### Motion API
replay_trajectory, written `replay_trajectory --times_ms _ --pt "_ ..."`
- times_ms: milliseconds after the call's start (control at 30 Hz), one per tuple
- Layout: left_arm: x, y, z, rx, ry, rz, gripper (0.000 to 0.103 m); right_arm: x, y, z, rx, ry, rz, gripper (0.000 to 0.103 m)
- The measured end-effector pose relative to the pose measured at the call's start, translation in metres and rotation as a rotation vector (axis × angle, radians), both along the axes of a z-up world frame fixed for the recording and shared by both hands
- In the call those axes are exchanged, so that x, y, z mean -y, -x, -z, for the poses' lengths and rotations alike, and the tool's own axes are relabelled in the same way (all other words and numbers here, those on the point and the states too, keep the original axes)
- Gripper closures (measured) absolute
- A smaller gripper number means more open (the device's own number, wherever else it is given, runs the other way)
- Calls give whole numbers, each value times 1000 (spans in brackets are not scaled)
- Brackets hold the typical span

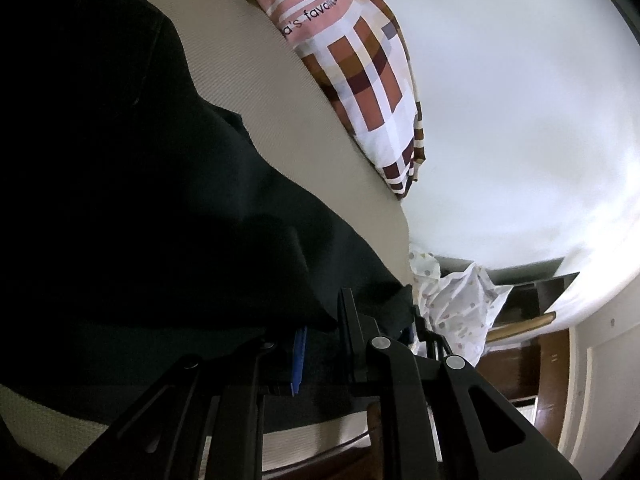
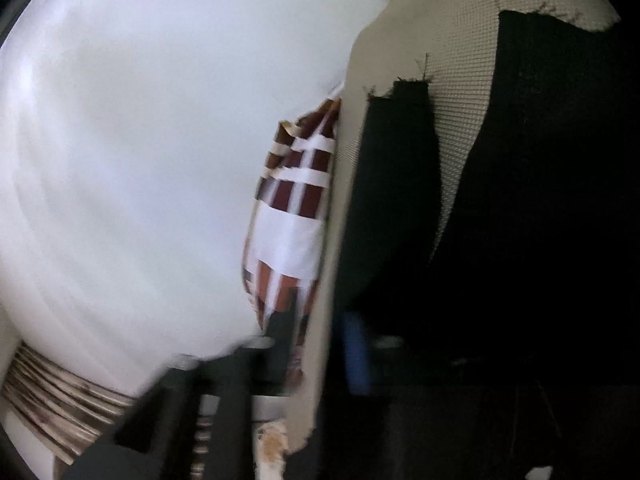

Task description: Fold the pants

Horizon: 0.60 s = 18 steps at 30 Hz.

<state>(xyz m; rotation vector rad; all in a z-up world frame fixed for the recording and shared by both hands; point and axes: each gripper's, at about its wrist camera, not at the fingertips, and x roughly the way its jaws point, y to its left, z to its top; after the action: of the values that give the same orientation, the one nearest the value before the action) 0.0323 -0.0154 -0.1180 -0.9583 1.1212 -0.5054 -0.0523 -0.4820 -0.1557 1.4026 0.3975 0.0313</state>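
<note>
Across a beige woven bedcover (image 1: 248, 80), dark pants (image 1: 140, 184) spread out, 2 frayed leg ends (image 2: 404, 92) reaching toward its far edge. Left gripper (image 1: 324, 332) clamped on a fold of the fabric. Right gripper (image 2: 320, 336) blurred; cannot tell whether its fingers are together or apart. Beside the bedcover, a checked pillow (image 1: 368, 76) against a white wall (image 1: 520, 120).

Matt black cloth pants (image 1: 140, 184), ribbed beige sheet (image 1: 256, 80)

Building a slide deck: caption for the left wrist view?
Left tongs grip black pants on a beige bed, plaid pillow beyond.
</note>
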Motion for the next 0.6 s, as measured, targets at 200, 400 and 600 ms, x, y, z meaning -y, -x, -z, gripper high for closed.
replay_trajectory --times_ms 200,400,600 --pt "2 1 2 2 -30 24 87 13 1 1 -124 69 -46 97" --pt "4 12 0 19 -44 92 87 16 50 -29 -163 194 -66 97" --pt "7 31 11 -17 -106 193 87 6 107 -39 -270 303 -84 97"
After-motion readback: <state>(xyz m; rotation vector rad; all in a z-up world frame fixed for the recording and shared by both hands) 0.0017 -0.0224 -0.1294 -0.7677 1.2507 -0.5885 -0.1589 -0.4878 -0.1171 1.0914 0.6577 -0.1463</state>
